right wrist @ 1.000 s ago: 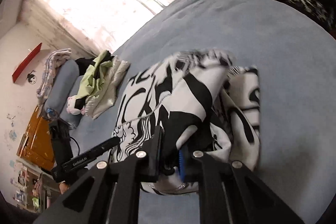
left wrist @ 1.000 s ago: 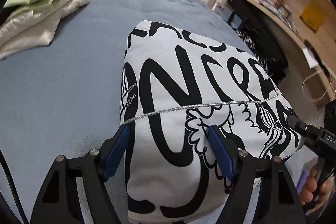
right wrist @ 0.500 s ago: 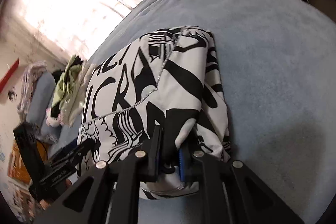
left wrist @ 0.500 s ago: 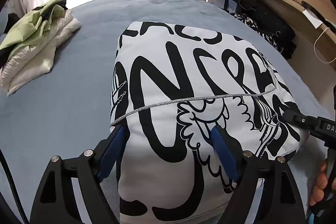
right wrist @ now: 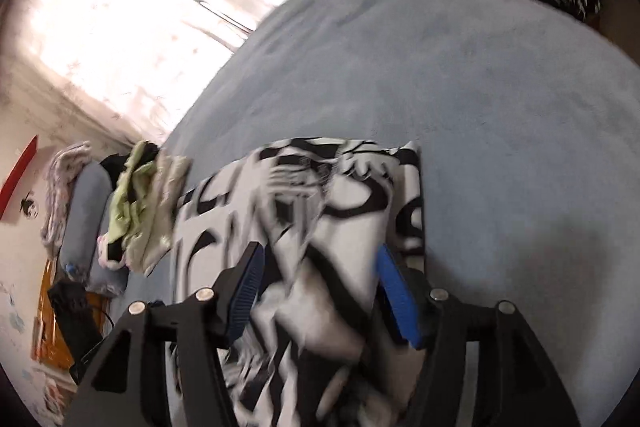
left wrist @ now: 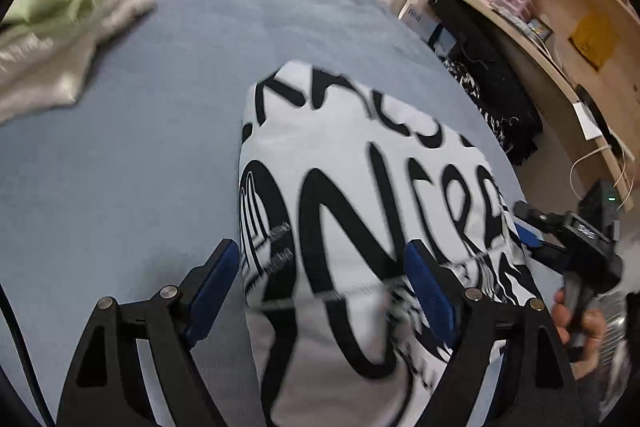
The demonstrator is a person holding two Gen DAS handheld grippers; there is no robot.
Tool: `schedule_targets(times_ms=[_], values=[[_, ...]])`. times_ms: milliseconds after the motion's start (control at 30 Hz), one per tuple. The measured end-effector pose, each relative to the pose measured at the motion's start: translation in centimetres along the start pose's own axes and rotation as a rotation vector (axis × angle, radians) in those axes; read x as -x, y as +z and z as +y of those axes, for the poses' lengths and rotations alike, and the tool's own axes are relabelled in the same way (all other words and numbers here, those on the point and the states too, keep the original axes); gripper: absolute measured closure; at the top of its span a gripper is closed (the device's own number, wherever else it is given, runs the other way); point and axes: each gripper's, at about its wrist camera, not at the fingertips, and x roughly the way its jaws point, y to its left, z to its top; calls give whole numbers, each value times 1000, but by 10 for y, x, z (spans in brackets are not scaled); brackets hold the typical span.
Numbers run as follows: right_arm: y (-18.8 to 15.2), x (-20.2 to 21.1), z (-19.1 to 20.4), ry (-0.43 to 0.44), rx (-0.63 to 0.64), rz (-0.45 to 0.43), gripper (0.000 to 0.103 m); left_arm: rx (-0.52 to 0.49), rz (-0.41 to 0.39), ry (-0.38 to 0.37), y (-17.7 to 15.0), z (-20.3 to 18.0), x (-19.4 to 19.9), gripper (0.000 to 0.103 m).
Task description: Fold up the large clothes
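Note:
A folded white garment with big black lettering (left wrist: 360, 147) lies on the blue bed cover (left wrist: 140, 147). My left gripper (left wrist: 320, 255) hovers open over the garment's near edge, its blue pads wide apart and clear of the cloth. At the garment's right edge a person's hand holds my right gripper (left wrist: 524, 223). In the right wrist view, my right gripper (right wrist: 320, 255) has its jaws opening. The garment (right wrist: 340, 187) lies loosely between its pads, which do not press on it. Both views are blurred by motion.
A pile of green and cream clothes (left wrist: 60, 7) sits at the far left of the bed, next to a blue pillow (right wrist: 84, 211). Wooden shelves (left wrist: 540, 7) and dark patterned clothing (left wrist: 492, 95) stand beyond the bed's right side. Bright curtains hang behind.
My right gripper, shut on the garment's edge before, has parted its jaws and let the cloth go. The garment has dropped into a flat fold. My left gripper has shifted sideways, staying open.

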Motion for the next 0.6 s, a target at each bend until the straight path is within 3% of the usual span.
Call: schedule_targets(times_ms=[100,167,200,233,433,600], values=[[10,-26,-6,57,-24,39,44,41,36,-66,9,18,-21,20],[10,-32,-6,64,-2,33,65,66,43,-104,12,27,-30,20],[11,-30,-5,54,8,19,87,75,41,-110,12,28,-33,20],[11,-24,-6,45,15,-7,94,80,37,-109,12,27,-34,20],[3,12,15,-102,162,-145,98,-41,-19,59,7,-17,-37,16],[0,-25,1,-195,164,-56,97,-57,-23,119,7,-25,-47,13]])
